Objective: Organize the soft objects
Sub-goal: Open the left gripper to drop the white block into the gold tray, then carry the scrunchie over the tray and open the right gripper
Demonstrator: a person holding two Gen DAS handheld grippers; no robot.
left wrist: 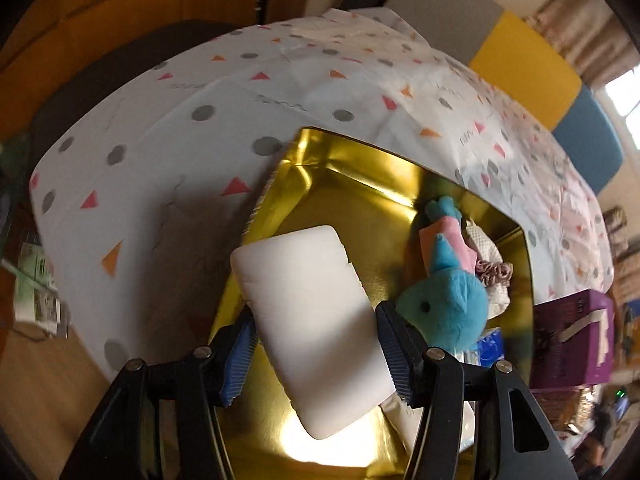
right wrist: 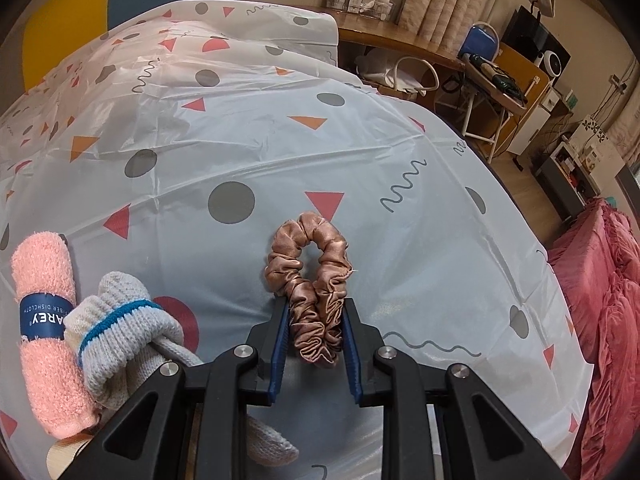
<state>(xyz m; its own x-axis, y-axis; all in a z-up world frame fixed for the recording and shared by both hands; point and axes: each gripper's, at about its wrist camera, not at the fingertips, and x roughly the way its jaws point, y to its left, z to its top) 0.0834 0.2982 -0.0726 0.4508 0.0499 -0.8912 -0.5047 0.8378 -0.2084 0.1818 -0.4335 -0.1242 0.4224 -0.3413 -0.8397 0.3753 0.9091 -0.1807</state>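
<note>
- Left gripper (left wrist: pixel 316 354) clenched on white foam block (left wrist: pixel 308 320), held above gold tray (left wrist: pixel 340 184); block's long axis runs away from the claw.
- Blue plush (left wrist: pixel 444 312) lies in tray, just right of block.
- Right gripper (right wrist: pixel 316 344) pinches satin scrunchie (right wrist: pixel 310 268) over tablecloth (right wrist: pixel 360 140); tray not in this view.

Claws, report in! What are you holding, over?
Left claw shut on white sponge, above gold tray. Right claw shut on pink scrunchie. Nothing blocking.

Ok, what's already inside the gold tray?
In the gold tray: a blue plush toy, a pink scrunchie and white mesh fabric beside it. The white foam block in the left tongs hides part of the floor.
</note>
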